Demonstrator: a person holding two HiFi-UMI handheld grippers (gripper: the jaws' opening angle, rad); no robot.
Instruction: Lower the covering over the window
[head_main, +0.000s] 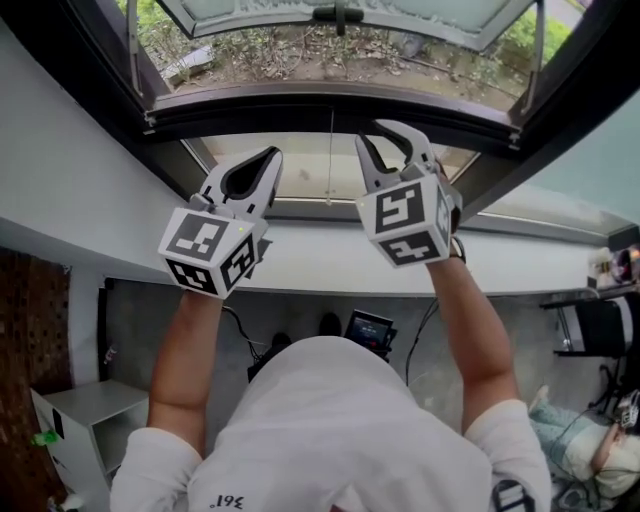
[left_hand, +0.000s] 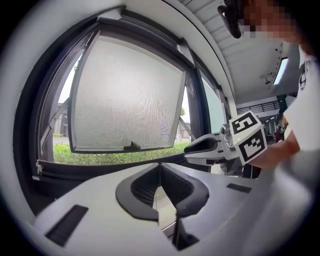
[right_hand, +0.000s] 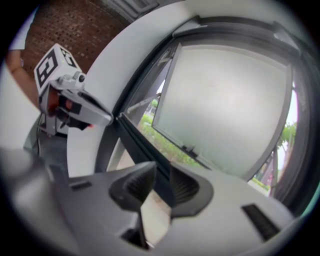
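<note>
One window (head_main: 330, 105) (its single frosted sash (left_hand: 127, 95) swung outward over grass) fills the wall ahead. The covering itself cannot be made out in any view. One thin cord (head_main: 331, 150) hangs before the lower pane, between the two tongs and touching neither. The left tongs (head_main: 272, 158) are pressed together at the tips, with nothing seen between them. The right tongs (head_main: 380, 132) stand partly apart and empty, only the dark window frame showing through the gap. Both are raised level above the white sill (head_main: 310, 255). Each carries one marker cube (head_main: 210, 250) with black-and-white squares. The small print on the white shirt (head_main: 330, 420) is too unclear to read.
</note>
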